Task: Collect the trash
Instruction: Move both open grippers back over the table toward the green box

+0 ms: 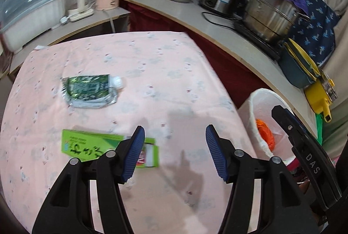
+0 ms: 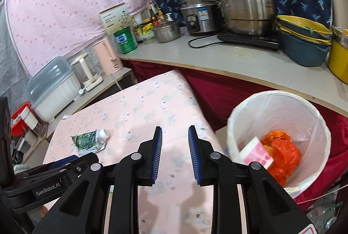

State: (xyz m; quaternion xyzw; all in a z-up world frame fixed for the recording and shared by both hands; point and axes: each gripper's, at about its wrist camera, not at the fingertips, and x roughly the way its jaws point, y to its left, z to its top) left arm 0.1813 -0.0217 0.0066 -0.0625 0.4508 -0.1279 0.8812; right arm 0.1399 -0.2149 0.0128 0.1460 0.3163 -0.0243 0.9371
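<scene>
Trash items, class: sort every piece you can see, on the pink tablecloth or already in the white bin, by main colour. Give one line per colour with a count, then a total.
Green: 2, the squeezed pouch and the flat green carton, both on the tablecloth
Orange: 1, the crumpled bag in the bin
Pink: 1, the small box in the bin
Total: 4

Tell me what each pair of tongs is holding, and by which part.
Nothing. Left tongs and right tongs both stand open and empty above the table.
</scene>
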